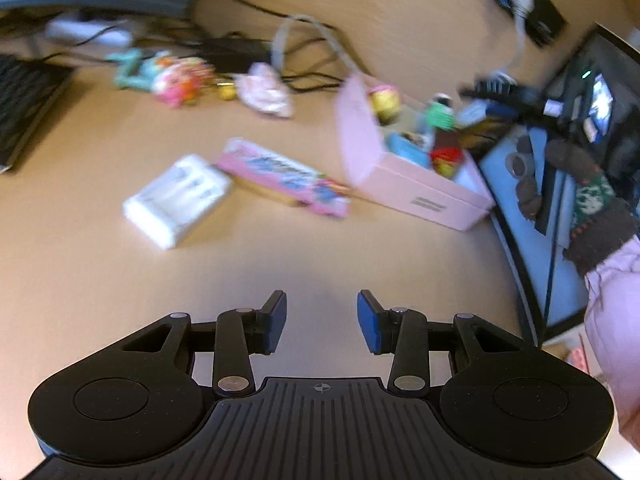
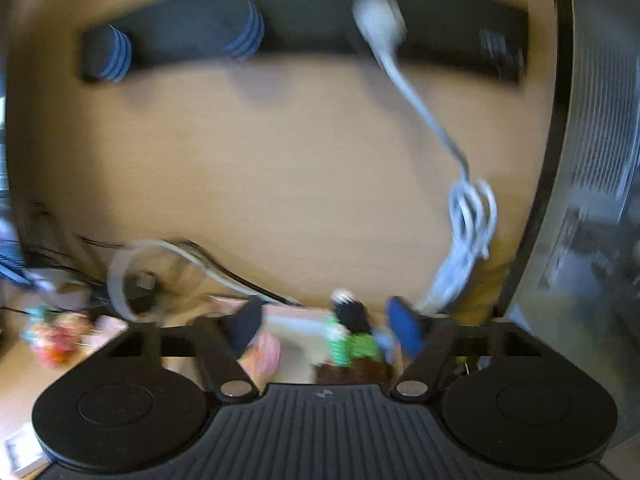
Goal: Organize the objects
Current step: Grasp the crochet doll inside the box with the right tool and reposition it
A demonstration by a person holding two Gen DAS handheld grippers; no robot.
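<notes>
- Step in hand, as I judge it: gathering loose desk items into the pink box (image 1: 404,184); several small things already sit inside it, others are not yet collected.
- Far left on the desk (image 1: 120,280): one cluster of colourful toys (image 1: 168,76), too blurred to count singly; just right of it, one pale pink crumpled bundle (image 1: 266,90).
- Nearer, left of centre: one white rectangular pack (image 1: 176,200), lying flat, touching or nearly touching one flat pink carton (image 1: 286,178) to its right.
- Left gripper (image 1: 322,322): released, blue pads spread with only bare desk between them, hovering well short of the pack and carton.
- Right of the carton: the pink box, one, lid flap up; inside I count roughly five pieces, among them a yellow figure (image 1: 385,101) and a green one (image 1: 440,116). Blur forbids a firm count.
- Right gripper (image 2: 330,328): spread above the box, nothing visibly clamped; green figure (image 2: 352,346) lies between its fingers, contact unclear.
- Behind: one dark power strip (image 2: 304,28), one white cable (image 2: 460,216) plugged in.
- Next move likely calls for the left gripper to advance and square its pads across the white pack's narrow sides.
</notes>
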